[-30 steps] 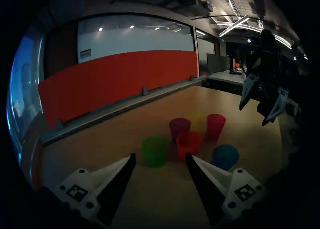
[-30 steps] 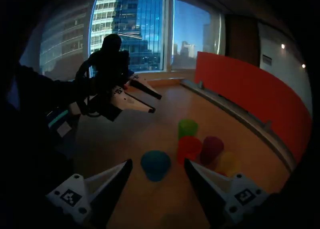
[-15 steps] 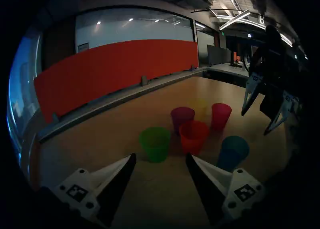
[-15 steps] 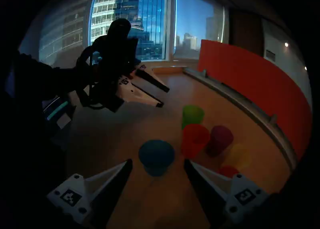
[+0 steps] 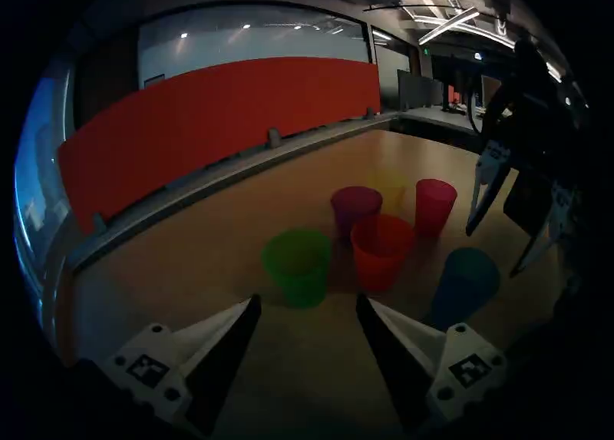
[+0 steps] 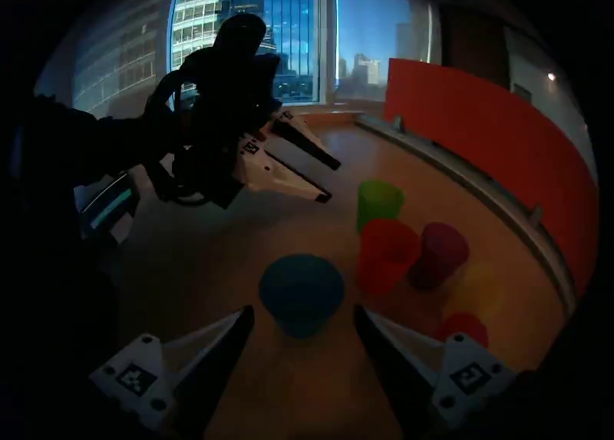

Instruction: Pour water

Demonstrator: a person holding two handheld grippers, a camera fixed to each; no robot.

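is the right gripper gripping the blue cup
No, the right gripper is open, its fingers spread wide, and the blue cup stands just ahead of the fingertips with neither finger pressing on it.

The office room is dim. A wooden tabletop (image 5: 207,248) runs along a low red partition (image 5: 215,125), with a pale glass wall (image 5: 245,52) above. Strip lights (image 5: 449,27) glow overhead. Tall windows (image 6: 253,33) show high-rise towers and blue sky.

Dim, backlit, edge-warped fisheye frames
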